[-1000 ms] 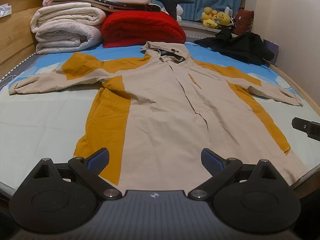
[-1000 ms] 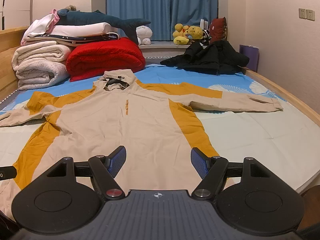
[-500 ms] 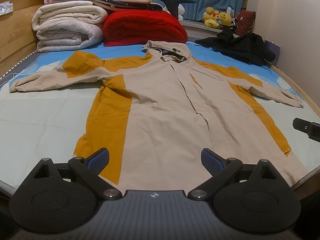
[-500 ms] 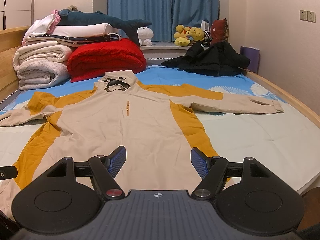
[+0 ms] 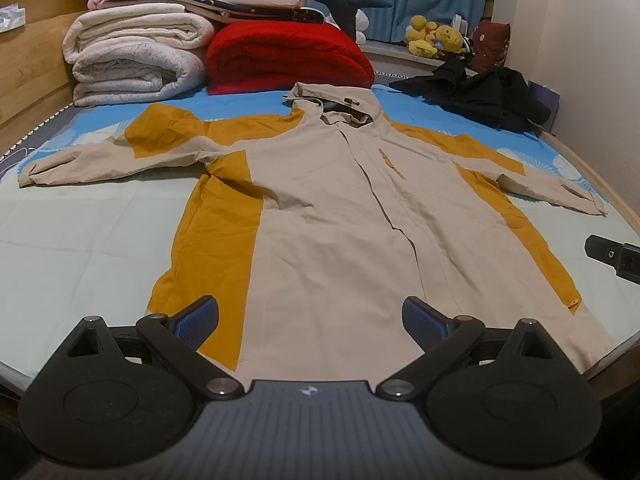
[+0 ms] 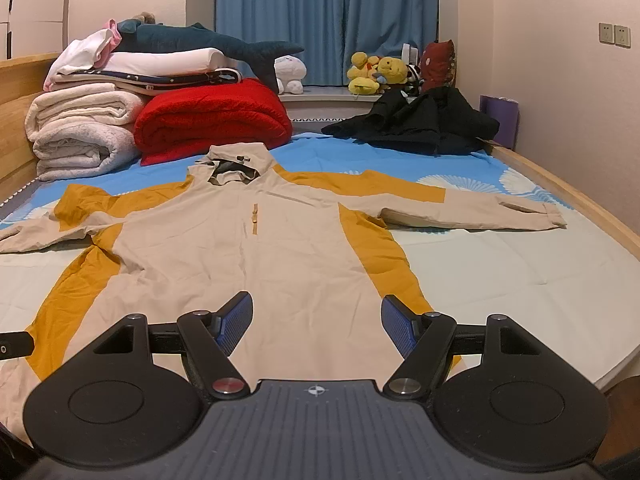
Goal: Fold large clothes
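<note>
Both tools, left tool [image 5: 311, 317] and right tool [image 6: 317, 323], gape empty over the unfolded jacket [image 5: 340, 216]; no writing legible.

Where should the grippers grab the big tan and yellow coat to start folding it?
Probably by the sleeve cuffs. The coat lies flat, face up, both sleeves spread wide. The right gripper could take the right cuff from the outer side, and the left gripper the left cuff, since those loose ends fold inward easily.
</note>
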